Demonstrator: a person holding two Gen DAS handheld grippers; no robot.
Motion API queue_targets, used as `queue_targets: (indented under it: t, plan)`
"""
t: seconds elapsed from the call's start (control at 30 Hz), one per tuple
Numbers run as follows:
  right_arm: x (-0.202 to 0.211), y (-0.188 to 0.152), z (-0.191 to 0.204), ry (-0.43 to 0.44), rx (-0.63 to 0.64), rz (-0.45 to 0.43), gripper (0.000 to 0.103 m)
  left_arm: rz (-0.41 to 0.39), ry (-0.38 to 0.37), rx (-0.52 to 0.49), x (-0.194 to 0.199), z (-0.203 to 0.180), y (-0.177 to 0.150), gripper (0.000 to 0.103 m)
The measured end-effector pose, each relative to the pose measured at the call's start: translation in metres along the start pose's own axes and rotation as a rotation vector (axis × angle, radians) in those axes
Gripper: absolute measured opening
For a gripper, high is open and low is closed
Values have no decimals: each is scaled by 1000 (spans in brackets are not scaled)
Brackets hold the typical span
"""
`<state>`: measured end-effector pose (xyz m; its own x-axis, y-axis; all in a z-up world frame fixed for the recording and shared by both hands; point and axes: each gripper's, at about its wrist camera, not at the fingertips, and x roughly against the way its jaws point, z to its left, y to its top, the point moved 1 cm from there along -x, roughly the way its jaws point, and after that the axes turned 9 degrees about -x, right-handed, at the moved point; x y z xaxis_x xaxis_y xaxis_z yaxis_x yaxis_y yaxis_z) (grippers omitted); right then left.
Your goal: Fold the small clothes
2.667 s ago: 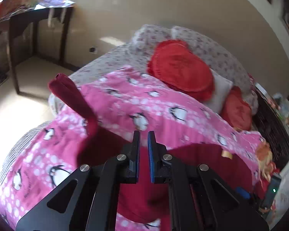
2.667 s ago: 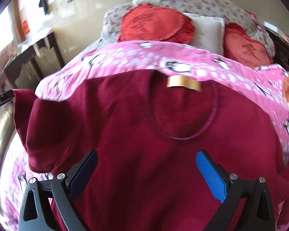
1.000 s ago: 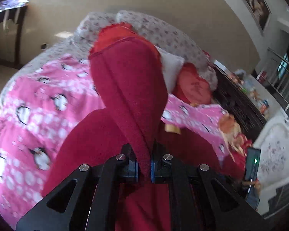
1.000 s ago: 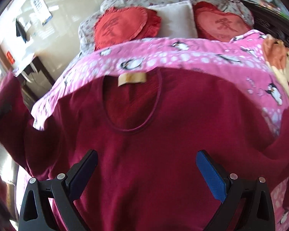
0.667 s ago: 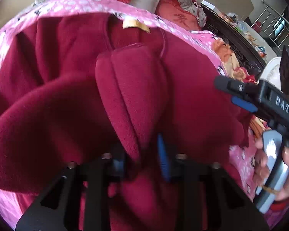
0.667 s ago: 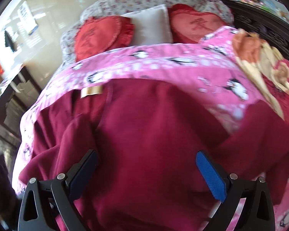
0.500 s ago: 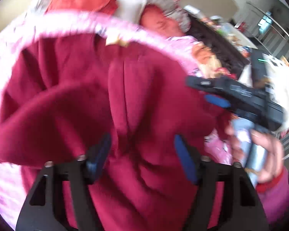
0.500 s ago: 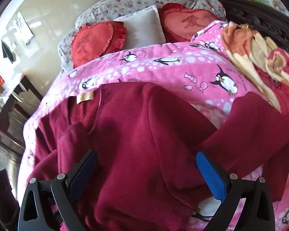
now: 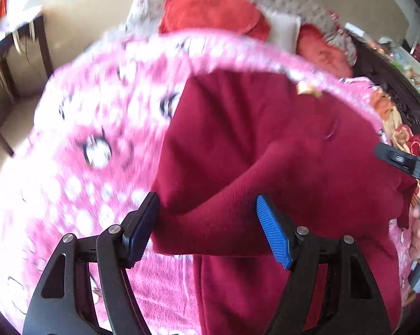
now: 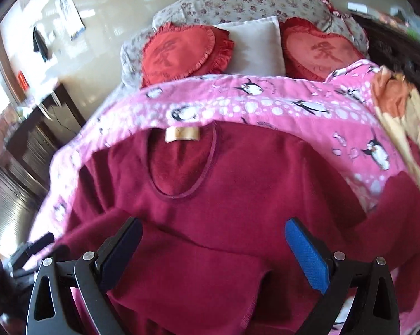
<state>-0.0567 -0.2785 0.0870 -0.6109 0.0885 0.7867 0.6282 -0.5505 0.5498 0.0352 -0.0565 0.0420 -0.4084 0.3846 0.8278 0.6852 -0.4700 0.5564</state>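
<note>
Left wrist view: left tongs (image 9: pixel 207 223) apart, folded sleeve (image 9: pixel 218 209) loose between.
Right wrist view: right tongs (image 10: pixel 212 251) apart above sweater (image 10: pixel 251 173).

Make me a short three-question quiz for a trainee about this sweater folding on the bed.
1. True or false: the left sleeve lies folded across the sweater front.
2. Multiple choice: the tan label sits (a) at the neckline, (b) on a cuff, (c) on the blanket.
3. Fill in: the left gripper has its jaws ____, clamping nothing.

Key: 1 true; 2 a; 3 open. The right gripper is open too, above the sweater.
</note>
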Motion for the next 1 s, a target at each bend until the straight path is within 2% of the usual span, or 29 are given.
queue_targets:
  t: [0.07, 0.17, 0.2, 0.23, 0.27, 0.33, 0.47, 0.53, 0.63, 0.7, 0.8, 0.9, 1.0]
  plan:
    - [0, -5, -12, -1, -1, 6, 101, 32, -3, -2, -8, 11, -10, 72]
    - [-6, -17, -40, -6, -18, 47, 101, 19, 16, -29, -13, 9, -19, 72]
    - [-9, -21, -47, -7, -19, 65, 96, 13, 28, -40, -13, 7, -20, 72]
    - [-11, -24, -51, -3, -15, 72, 86, 13, 40, -51, -15, 4, -20, 73]
    - [-12, -26, -52, -2, -1, 70, 81, 14, 49, -58, -15, 2, -21, 73]
    - [-12, -28, -50, -20, 49, 39, 63, 14, 57, -58, -16, 2, -22, 73]
    - [-22, -32, -46, -17, 81, 50, 56, 14, 51, -48, -14, 7, -25, 73]
    - [-25, -35, -42, -10, 110, 55, 26, 12, 53, -44, -14, 5, -24, 73]
    - [-15, -33, -35, -27, 162, 23, 9, -20, 56, -19, -7, 1, -17, 73]
    - [1, -22, -32, -1, 179, -12, 6, -73, 39, 13, 6, 2, -14, 73]
    - [40, 5, -28, 7, 206, -144, 6, -135, 30, 46, 21, 4, -7, 73]
    - [61, 25, -28, 0, 215, -220, 6, -103, 39, 33, 13, 0, -3, 73]
    - [59, 31, -37, -82, 222, -242, 6, -31, 86, 34, 2, 0, -3, 73]
